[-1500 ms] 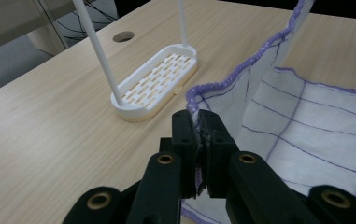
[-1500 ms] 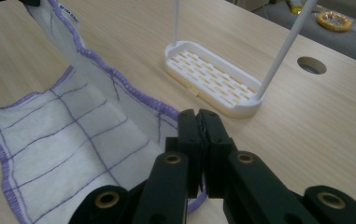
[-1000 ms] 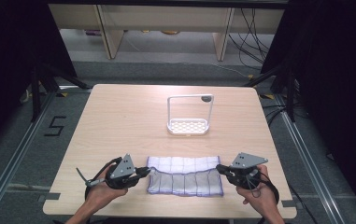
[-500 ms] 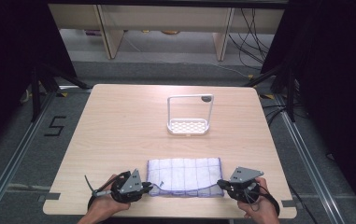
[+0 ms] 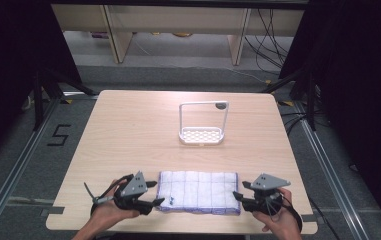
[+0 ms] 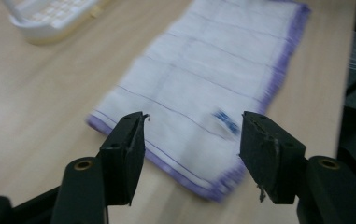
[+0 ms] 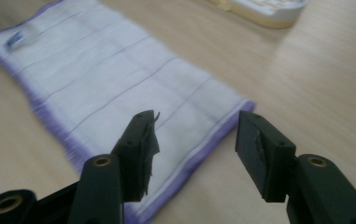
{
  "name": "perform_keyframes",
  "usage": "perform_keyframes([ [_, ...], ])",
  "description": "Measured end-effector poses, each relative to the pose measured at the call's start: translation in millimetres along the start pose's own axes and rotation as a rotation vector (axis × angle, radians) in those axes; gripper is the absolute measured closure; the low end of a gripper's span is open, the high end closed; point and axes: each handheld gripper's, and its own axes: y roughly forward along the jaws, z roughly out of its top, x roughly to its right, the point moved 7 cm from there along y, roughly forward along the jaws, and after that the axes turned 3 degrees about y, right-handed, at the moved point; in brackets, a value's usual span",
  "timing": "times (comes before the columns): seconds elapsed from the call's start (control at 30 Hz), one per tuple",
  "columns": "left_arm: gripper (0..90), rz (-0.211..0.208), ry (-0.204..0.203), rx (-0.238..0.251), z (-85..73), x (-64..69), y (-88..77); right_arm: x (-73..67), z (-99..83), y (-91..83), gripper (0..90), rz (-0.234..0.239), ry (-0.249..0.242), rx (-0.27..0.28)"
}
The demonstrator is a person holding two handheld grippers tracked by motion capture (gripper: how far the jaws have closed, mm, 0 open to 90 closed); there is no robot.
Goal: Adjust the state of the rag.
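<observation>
The left gripper [image 5: 156, 193] now sits at the cloth's left end, its jaws apart and holding nothing; a second ago it stood a little farther up the table, level with the cloth's far edge. In the left gripper view the open jaws frame the near left corner of the cloth [image 6: 203, 98], where a small blue mark shows.

The cloth [image 5: 199, 192] lies flat near the table's [image 5: 128, 130] front edge, and it looks deeper front to back than it did a second ago, as if spread out. Well beyond it stands the white rack [image 5: 202, 127].

The right gripper [image 5: 239, 198] has likewise come back toward the person; its jaws stand apart at the cloth's right end. Both grippers look set to pinch the near corners, probably to fold.
</observation>
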Motion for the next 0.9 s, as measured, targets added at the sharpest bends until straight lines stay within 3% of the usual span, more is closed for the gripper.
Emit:
perform_keyframes([
  [0.07, 38.2, -0.004, -0.012, -0.010, 3.8, -6.8, 3.7, 6.6, 2.9, 3.1, 46.1, -0.017, 0.021, -0.005],
  [0.1, 37.9, 0.009, -0.023, -0.027, 8.5, -21.1, 13.8, 21.9, 7.9, 12.6, 44.2, -0.060, 0.031, -0.011],
  [0.13, 37.9, 0.009, -0.040, -0.042, 8.3, -25.1, 18.3, 26.4, 8.8, 17.4, 44.5, -0.065, 0.062, -0.028],
  [0.2, 37.5, -0.004, -0.049, -0.069, 6.8, -31.1, 25.7, 31.1, 9.3, 22.1, 44.8, -0.065, 0.052, -0.030],
  [0.23, 37.4, 0.008, -0.087, -0.083, 4.0, -38.4, 34.7, 38.2, 10.0, 33.7, 45.7, -0.064, 0.070, -0.047],
  [0.3, 37.7, 0.000, -0.091, -0.087, 2.8, -40.1, 38.3, 40.3, 10.2, 37.8, 45.7, -0.068, 0.066, -0.056],
  [0.33, 37.9, 0.010, -0.094, -0.093, 1.7, -43.7, 43.4, 39.3, 11.2, 41.4, 45.4, -0.060, 0.096, -0.075],
  [0.4, 37.9, -0.003, -0.088, -0.111, 0.2, -46.4, 47.7, 39.4, 12.5, 44.8, 45.3, -0.056, 0.107, -0.077],
  [0.53, 38.2, -0.005, -0.118, -0.123, -2.7, -52.0, 56.7, 40.1, 11.3, 50.9, 45.4, -0.045, 0.120, -0.099],
  [0.67, 47.3, -0.022, -0.099, -0.129, -6.1, -49.5, 60.2, 38.1, 10.7, 55.2, 48.9, -0.028, 0.097, -0.107],
  [0.73, 50.4, -0.026, -0.094, -0.130, -7.5, -47.6, 62.5, 38.8, 10.9, 58.3, 50.2, -0.037, 0.077, -0.085],
  [0.77, 52.5, -0.037, -0.072, -0.144, -10.2, -45.0, 66.3, 35.0, 8.7, 59.6, 50.6, -0.020, 0.095, -0.132],
  [0.83, 60.6, -0.035, -0.071, -0.143, -11.2, -43.4, 67.4, 35.1, 7.5, 62.1, 51.8, -0.022, 0.086, -0.142],
  [0.87, 60.6, -0.047, -0.048, -0.142, -11.5, -42.0, 67.2, 35.0, 7.3, 66.4, 54.2, -0.020, 0.070, -0.129],
  [0.9, 68.8, -0.051, -0.039, -0.144, -12.4, -39.1, 66.4, 35.3, 7.6, 71.0, 61.5, -0.016, 0.030, -0.127],
])
